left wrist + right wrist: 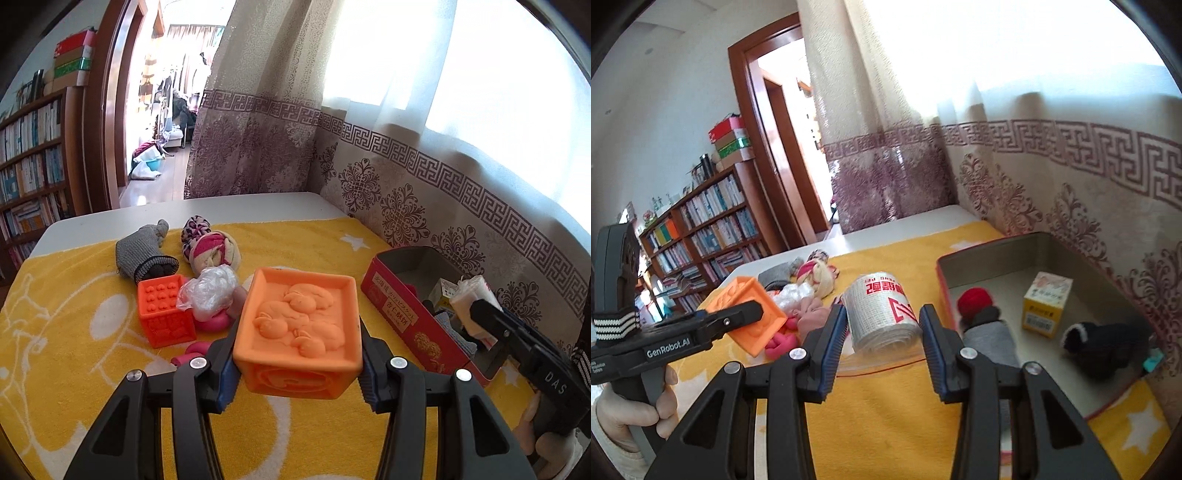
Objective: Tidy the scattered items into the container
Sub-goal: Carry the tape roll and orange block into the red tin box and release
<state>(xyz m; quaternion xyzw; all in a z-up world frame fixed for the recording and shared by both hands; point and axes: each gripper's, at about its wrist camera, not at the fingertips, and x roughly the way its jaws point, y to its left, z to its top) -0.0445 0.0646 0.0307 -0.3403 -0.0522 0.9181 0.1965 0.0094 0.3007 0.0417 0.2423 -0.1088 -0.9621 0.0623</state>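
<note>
left gripper (297, 363): jaws clamped on the pale orange block (301, 328), held above the yellow towel (74, 350), relief face up.
right gripper (882, 332): jaws apart, white roll (882, 314) with red print between them, over the towel; can't tell if pads touched it.
container: red tin (399, 314), open, on the towel at right by the curtain (424, 192).
inside tin: yellow-white carton (1047, 304) upright, red-grey sock bundle (982, 317), dark sock bundle (1100, 341).
loose on towel: darker orange studded block (166, 310), crumpled clear plastic (210, 290) just beside it, grey sock (142, 254), pink striped sock bundle (212, 249), pink pieces (212, 325) under the plastic.
table (147, 214): white, towel covering most of it.
</note>
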